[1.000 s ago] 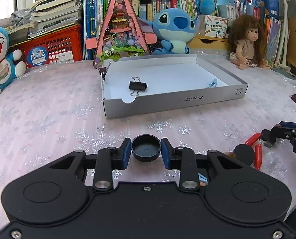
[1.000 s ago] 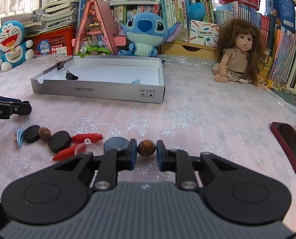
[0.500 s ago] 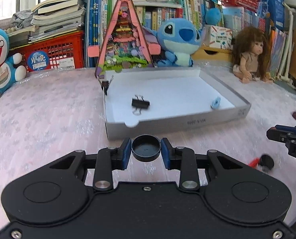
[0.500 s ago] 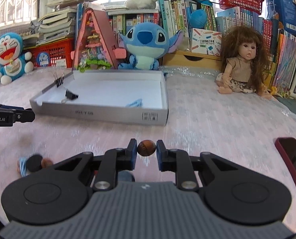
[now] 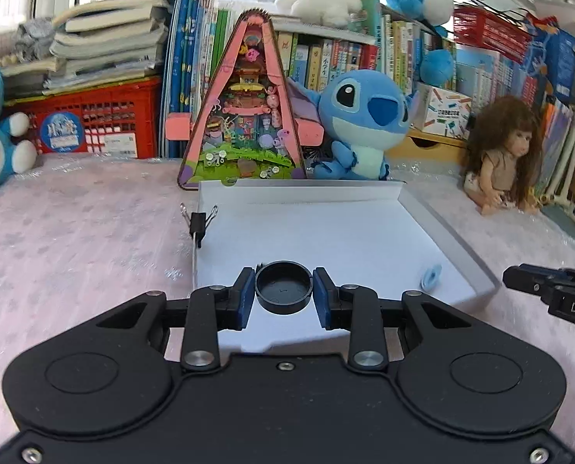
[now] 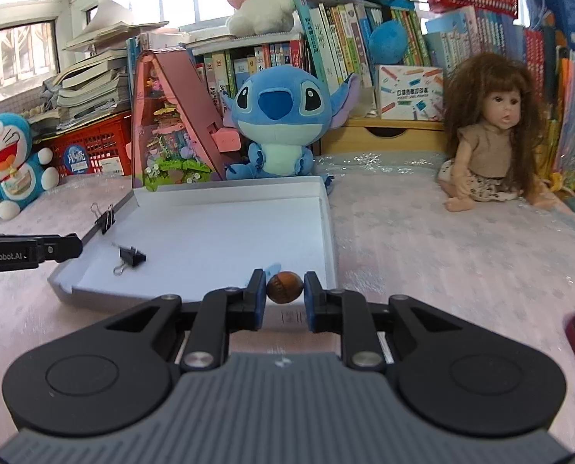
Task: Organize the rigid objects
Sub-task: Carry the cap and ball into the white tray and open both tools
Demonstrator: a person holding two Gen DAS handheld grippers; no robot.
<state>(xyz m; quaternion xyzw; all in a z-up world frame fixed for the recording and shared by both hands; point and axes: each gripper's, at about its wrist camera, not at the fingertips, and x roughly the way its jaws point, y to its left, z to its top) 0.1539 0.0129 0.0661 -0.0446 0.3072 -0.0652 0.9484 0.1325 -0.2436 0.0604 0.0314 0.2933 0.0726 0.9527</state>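
Surface: pink cloth; tray (image 5: 448, 232) set just ahead
Left gripper (image 5: 284, 294): clamped on cap (image 5: 283, 287); held over tray's near-left
Right gripper (image 6: 285, 295): clamped on nut (image 6: 284, 287); held at near-right rim

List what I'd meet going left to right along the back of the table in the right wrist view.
Doraemon plush → red crate → pink triangular dollhouse → Stitch plush → doll.

Two binder clips are counted: one clipped (image 6: 104, 217) on the left wall of the single white tray (image 6: 328, 224), one lying (image 6: 130, 256) inside it. One black round cap (image 5: 283, 287), one brown ball (image 6: 284, 287) and one pale blue piece (image 5: 430, 277) are seen. Two Stitch-type plush toys, one Doraemon (image 6: 11, 162) and one doll (image 6: 492, 135) are counted.
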